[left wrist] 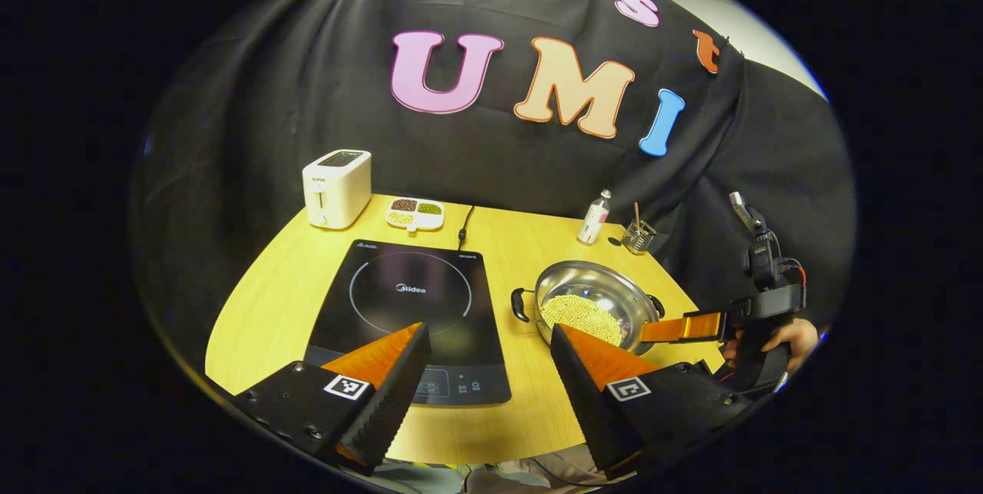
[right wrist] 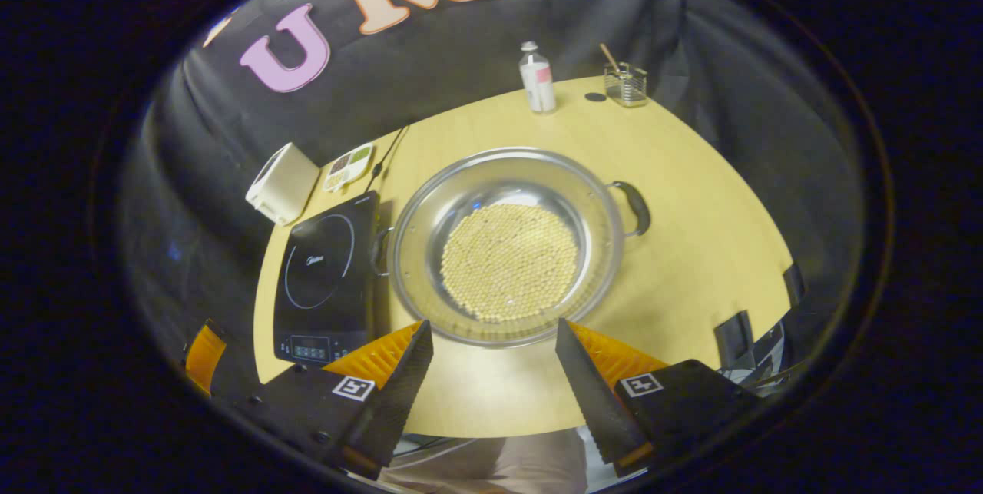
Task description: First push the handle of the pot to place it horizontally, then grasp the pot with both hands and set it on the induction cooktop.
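A steel pot holding pale beans stands on the wooden table, just right of the black induction cooktop. Its two black handles stick out left and right. My left gripper is open and hovers above the table's front edge, between cooktop and pot, touching nothing. In the right gripper view the pot lies straight ahead with one handle at the right and the cooktop at the left. My right gripper is open just short of the pot's near rim. A hand holds it.
A white toaster and a divided snack dish stand behind the cooktop, beside its cable. A small bottle and a glass holder sit at the table's far right. Bare wood lies right of the pot.
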A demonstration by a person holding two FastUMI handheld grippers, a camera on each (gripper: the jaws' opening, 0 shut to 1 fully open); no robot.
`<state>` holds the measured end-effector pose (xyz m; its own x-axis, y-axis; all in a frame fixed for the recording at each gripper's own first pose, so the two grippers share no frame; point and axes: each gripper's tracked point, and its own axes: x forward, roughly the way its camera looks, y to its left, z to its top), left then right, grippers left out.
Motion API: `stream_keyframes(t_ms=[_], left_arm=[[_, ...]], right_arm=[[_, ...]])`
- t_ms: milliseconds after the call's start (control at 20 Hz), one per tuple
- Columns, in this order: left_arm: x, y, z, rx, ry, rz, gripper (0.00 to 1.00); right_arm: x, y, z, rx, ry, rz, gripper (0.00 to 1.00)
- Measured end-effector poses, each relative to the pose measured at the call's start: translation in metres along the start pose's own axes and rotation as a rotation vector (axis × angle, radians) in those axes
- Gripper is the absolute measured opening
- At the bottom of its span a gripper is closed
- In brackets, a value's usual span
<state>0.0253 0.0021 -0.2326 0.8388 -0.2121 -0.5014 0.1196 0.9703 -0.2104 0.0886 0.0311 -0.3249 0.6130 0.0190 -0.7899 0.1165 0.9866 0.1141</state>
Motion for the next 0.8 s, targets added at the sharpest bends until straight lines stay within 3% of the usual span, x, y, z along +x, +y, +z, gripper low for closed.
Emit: stream_keyframes(t_ms=[200, 450, 800], left_arm=[[0.033, -0.015, -0.001, -0.041, 0.065, -0.006, 0.97], [0.081, -0.034, 0.001, -0.07, 0.151, 0.019, 0.97], [0.149, -0.053, -0.02, -0.109, 0.285, 0.047, 0.97]], right_arm=[[0.006, -0.035, 0.036, 0.03, -0.007, -0.024, 0.99], [0.047, -0.077, 0.076, 0.063, 0.044, -0.041, 0.99], [0.103, -0.115, 0.088, 0.041, 0.19, -0.01, 0.99]])
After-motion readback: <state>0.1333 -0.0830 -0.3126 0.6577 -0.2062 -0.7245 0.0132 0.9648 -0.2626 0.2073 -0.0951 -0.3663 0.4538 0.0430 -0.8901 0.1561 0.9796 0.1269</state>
